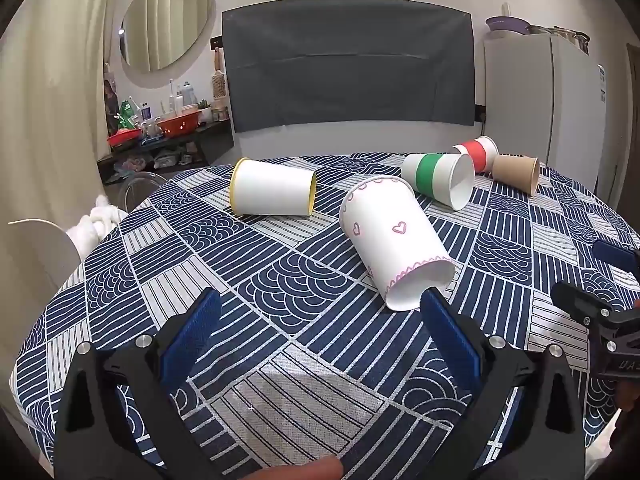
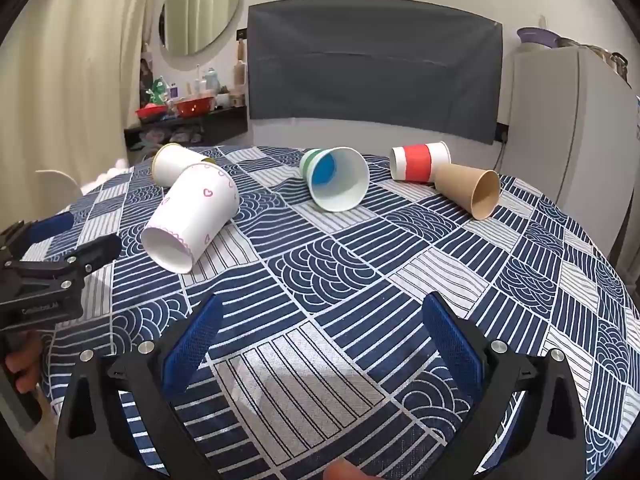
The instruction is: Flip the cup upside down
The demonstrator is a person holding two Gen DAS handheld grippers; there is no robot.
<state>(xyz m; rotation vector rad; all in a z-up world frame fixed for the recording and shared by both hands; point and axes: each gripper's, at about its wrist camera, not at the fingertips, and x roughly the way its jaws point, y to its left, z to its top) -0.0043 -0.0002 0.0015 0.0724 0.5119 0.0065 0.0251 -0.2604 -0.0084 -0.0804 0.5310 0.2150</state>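
Several paper cups lie on their sides on the blue patterned tablecloth (image 1: 280, 264). A white cup with pink hearts (image 1: 394, 240) lies nearest, its mouth toward me; it also shows in the right wrist view (image 2: 192, 216). My left gripper (image 1: 320, 312) is open and empty, its right finger (image 1: 448, 332) just in front of that cup's rim. My right gripper (image 2: 320, 316) is open and empty over bare cloth. Farther back lie a yellow-rimmed white cup (image 1: 272, 193), a green-striped cup (image 1: 438, 178), a red-banded cup (image 1: 478, 153) and a brown cup (image 1: 516, 172).
The round table's edge (image 1: 60, 288) curves off at the left, with a white chair (image 1: 36, 248) beside it. A dark cloth-covered screen (image 1: 348, 68), a cluttered shelf (image 1: 168, 128) and a fridge (image 1: 548, 104) stand behind. The other gripper (image 1: 600, 312) shows at the right edge.
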